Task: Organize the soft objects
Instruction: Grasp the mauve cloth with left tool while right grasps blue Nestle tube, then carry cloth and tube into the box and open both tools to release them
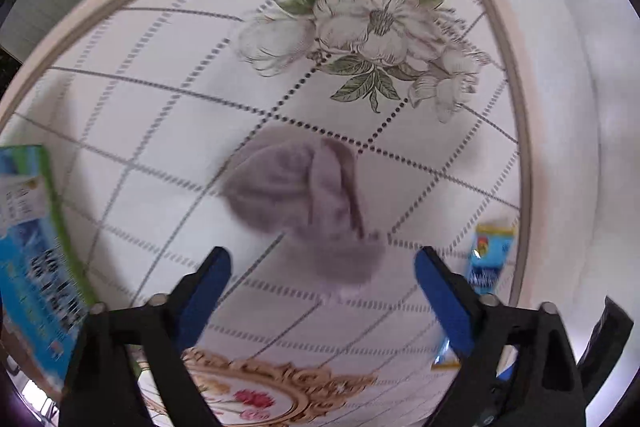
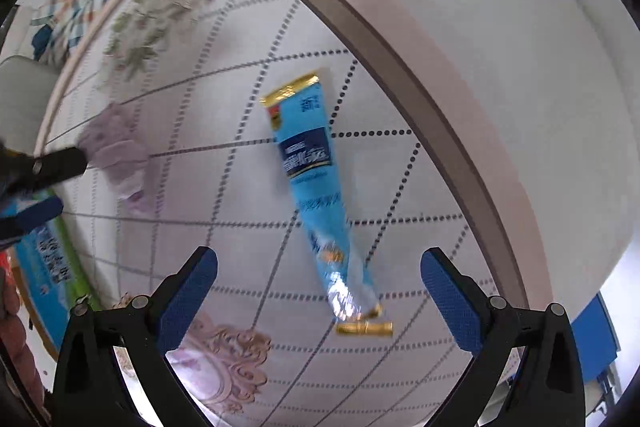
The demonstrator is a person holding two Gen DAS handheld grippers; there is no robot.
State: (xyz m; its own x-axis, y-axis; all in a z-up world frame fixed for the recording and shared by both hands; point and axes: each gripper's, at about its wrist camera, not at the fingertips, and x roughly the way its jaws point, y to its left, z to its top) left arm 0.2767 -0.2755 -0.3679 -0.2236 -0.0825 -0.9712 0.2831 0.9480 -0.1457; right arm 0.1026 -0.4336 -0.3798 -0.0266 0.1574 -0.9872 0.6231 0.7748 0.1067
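A crumpled mauve cloth point(image 1: 304, 203) lies on the white table point(image 1: 160, 147), on the printed grid of dotted lines, just below a printed flower point(image 1: 372, 39). The left gripper point(image 1: 322, 281) hangs over it with its blue-padded fingers point(image 1: 208, 287) spread wide, one on each side of the cloth's near end; nothing is held between them, and whether they touch the cloth cannot be told.

In the right wrist view the same cloth point(image 2: 116, 151) shows at the left, beside the tip of the left gripper point(image 2: 60, 163). A light blue tube point(image 2: 316, 187) with gold ends lies flat on the table point(image 2: 400, 187) near its brown edge, stretching toward the right gripper point(image 2: 319, 277). That gripper's fingers point(image 2: 188, 291) are also wide apart and empty, above the tube's near end. In the left view the tube point(image 1: 490, 259) lies to the right of the cloth, apart from it. A blue and green box point(image 1: 36, 259) sits at the table's left side, well apart from the cloth.
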